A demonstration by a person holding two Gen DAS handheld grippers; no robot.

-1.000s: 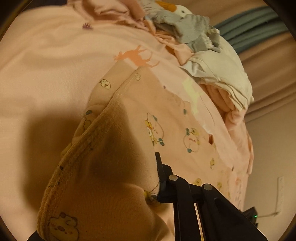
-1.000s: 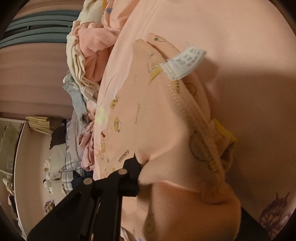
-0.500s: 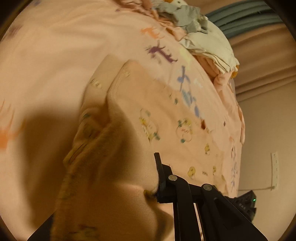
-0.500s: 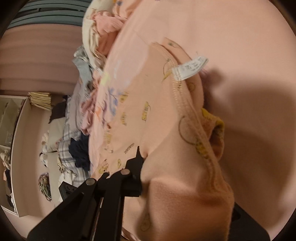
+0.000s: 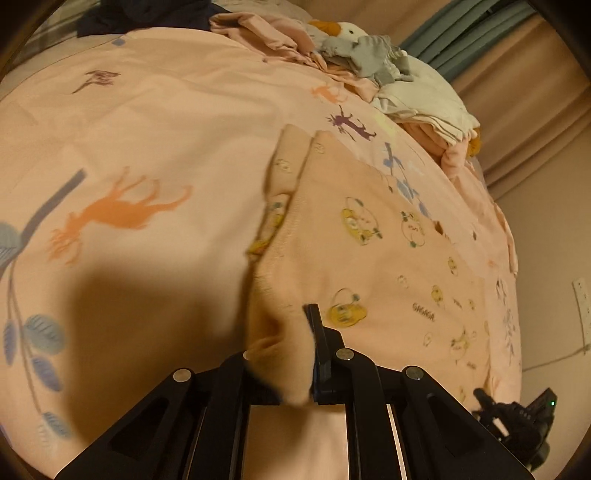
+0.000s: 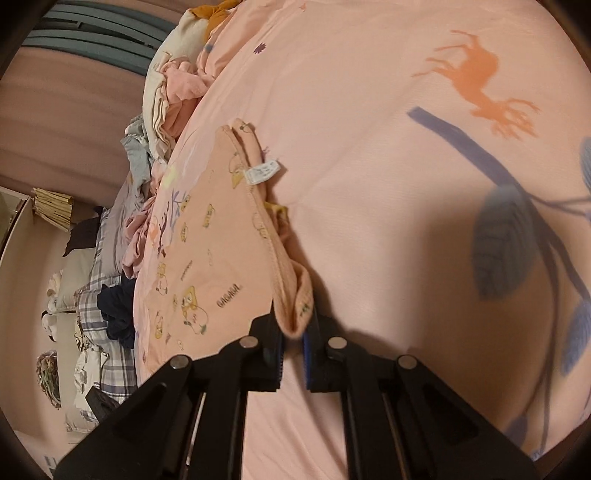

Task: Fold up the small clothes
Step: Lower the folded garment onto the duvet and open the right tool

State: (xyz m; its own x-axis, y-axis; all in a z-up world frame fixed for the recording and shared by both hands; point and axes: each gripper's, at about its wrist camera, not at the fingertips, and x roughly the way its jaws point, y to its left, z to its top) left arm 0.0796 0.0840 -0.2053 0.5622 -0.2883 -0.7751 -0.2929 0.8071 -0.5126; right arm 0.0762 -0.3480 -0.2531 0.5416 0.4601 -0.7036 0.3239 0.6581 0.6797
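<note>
A small peach garment printed with yellow cartoon animals lies on the pink bedspread. My left gripper is shut on a bunched corner of its edge. In the right wrist view the same peach garment stretches away from my right gripper, which is shut on a folded corner of its stitched hem. A white care label sticks out of that hem further along. The garment lies spread between the two grippers.
A heap of unfolded clothes with a grey piece and a plush duck lies at the far end of the bed. The heap also shows in the right wrist view. Plaid bedding and dark cloth lie at the left.
Both grippers have drawn back and lowered the garment. It hung bunched close to the cameras before and now lies flatter and stretched out on the bedspread.
</note>
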